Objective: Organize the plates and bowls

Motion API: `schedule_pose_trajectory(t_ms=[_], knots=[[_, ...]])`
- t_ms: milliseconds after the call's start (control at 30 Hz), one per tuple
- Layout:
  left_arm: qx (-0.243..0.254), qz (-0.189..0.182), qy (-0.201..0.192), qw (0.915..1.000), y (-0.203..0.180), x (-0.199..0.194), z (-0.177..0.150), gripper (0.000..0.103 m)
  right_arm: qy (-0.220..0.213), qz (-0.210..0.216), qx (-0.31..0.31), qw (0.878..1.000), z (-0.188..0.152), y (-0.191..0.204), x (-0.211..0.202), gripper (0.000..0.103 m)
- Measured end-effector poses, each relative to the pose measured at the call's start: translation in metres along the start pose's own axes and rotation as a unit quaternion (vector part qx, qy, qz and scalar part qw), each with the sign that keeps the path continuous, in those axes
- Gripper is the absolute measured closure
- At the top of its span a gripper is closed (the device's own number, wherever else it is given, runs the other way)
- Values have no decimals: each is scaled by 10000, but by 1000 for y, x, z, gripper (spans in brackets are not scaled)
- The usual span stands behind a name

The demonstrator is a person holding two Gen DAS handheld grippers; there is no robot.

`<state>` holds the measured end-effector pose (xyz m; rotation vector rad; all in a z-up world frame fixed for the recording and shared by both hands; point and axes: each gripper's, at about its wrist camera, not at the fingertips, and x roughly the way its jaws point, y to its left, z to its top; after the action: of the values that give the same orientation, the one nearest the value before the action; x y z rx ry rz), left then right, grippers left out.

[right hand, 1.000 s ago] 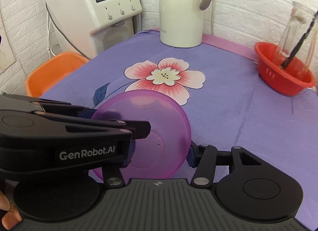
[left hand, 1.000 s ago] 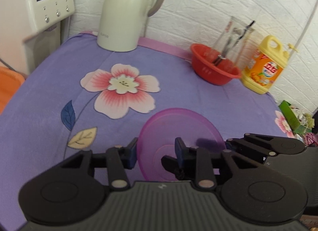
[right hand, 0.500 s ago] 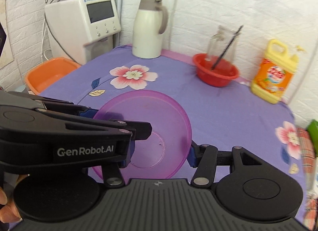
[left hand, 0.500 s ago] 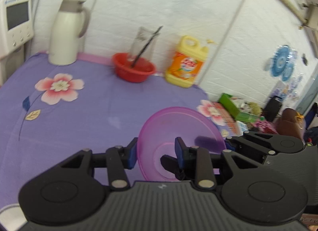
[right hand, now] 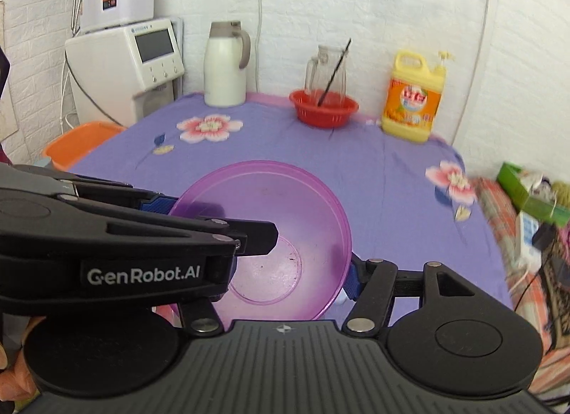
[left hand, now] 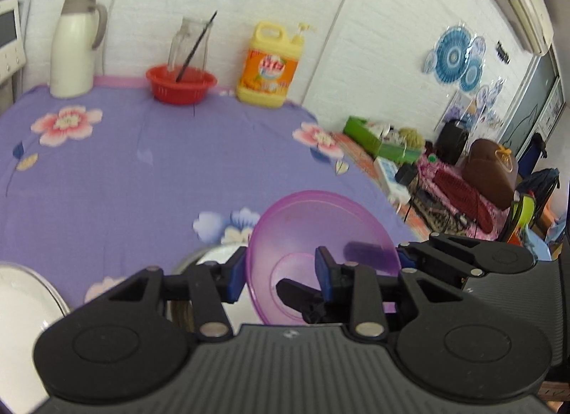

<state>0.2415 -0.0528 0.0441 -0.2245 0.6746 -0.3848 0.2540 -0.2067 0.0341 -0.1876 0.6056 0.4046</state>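
A translucent purple bowl is held in the air above the near edge of the purple flowered tablecloth. My left gripper is shut on its left rim. My right gripper is shut on its right rim, with the bowl between the fingers. The left gripper's body crosses the right wrist view at the left. A metal-rimmed white dish lies below the bowl, and a white plate lies at the lower left.
At the back of the table stand a white thermos jug, a red basket with a glass pitcher, and a yellow detergent bottle. A water dispenser and an orange tub are to the left. Clutter lies right of the table.
Both grippers have drawn back and up from the table's far side toward its near edge, carrying the purple bowl together. The dishes at the lower left have come into the left wrist view.
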Motion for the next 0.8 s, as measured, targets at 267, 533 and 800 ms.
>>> schedule_pose_trajectory(t_ms=[267,533,800], knots=[[-83,218,359,9991,24,42,-10,71,300,54,-98,9995,-22,1,47,4],[-3,326,305,9990,34,55,-10,71,348,41,-238,9991,-25,-4,63,3],[-60,433,-350,9984,44,21,-4,41,-10,252,506,9984,-17,-33,40,0]])
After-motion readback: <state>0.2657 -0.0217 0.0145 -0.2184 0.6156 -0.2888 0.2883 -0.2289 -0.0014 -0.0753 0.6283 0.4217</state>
